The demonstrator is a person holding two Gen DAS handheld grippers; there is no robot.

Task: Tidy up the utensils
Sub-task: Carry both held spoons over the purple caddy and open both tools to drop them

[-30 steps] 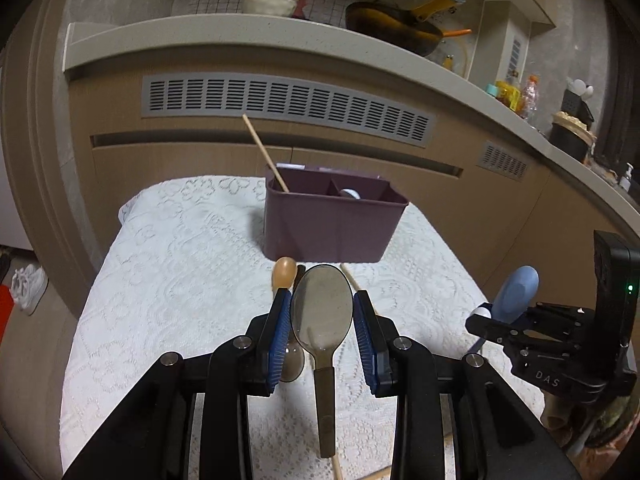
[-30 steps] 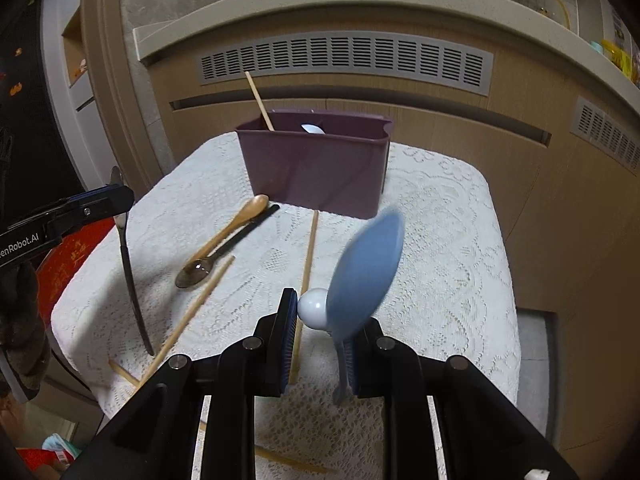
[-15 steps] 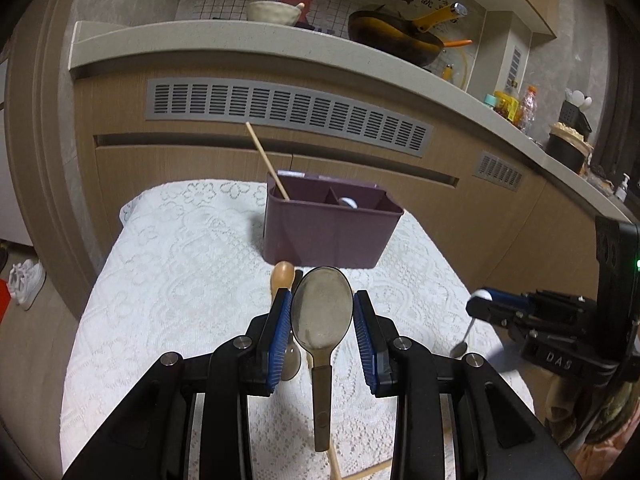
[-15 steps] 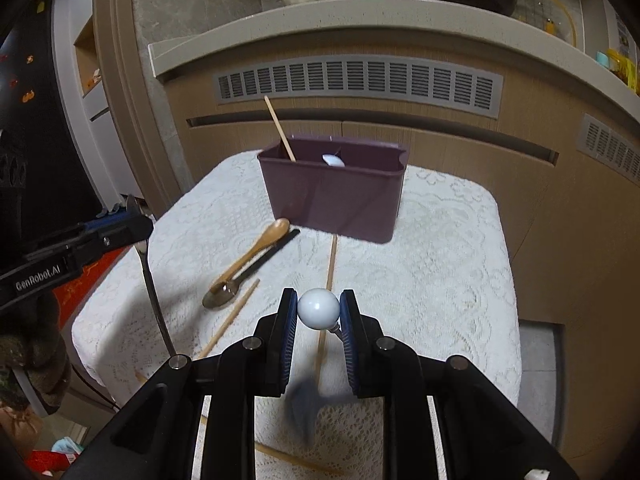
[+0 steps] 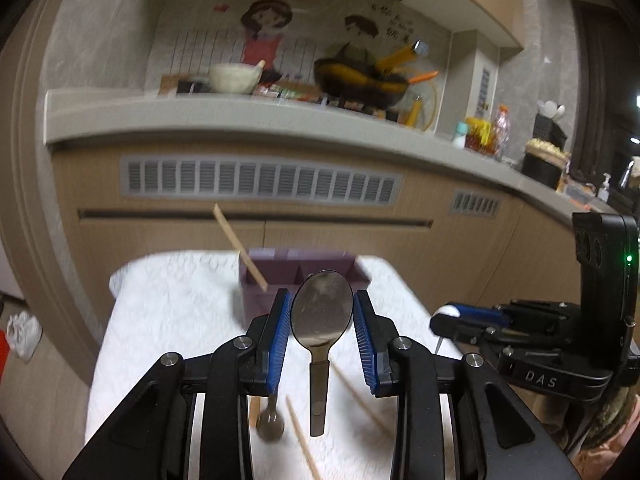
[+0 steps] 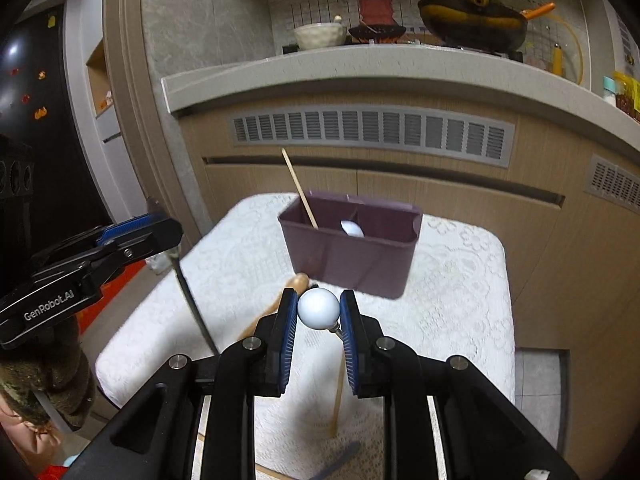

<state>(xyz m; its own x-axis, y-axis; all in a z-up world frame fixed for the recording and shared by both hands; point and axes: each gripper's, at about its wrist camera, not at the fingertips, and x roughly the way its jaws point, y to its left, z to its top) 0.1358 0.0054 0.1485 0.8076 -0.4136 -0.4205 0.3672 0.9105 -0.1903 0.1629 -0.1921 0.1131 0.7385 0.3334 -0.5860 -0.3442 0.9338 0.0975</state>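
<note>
My left gripper (image 5: 321,320) is shut on a metal spoon (image 5: 322,316), bowl up, handle hanging down; it also shows at the left of the right wrist view (image 6: 132,232). My right gripper (image 6: 319,312) is shut on the white ball end (image 6: 319,309) of a blue spoon whose bowl hangs below (image 6: 340,464); it shows at the right of the left wrist view (image 5: 460,316). Both are raised above the table. The purple divided holder (image 6: 352,256) stands at the table's far side with a chopstick (image 6: 300,190) and a white spoon (image 6: 352,229) in it.
On the white lace tablecloth (image 6: 460,300) lie a wooden spoon (image 6: 280,300), a dark metal spoon (image 5: 270,420) and loose chopsticks (image 6: 340,392). A wooden cabinet and counter (image 6: 360,68) with a bowl and pan stand behind the table.
Both grippers have risen and tilted up. The blue spoon has swung from bowl-up to hanging bowl-down in the right gripper. The left gripper still holds the metal spoon.
</note>
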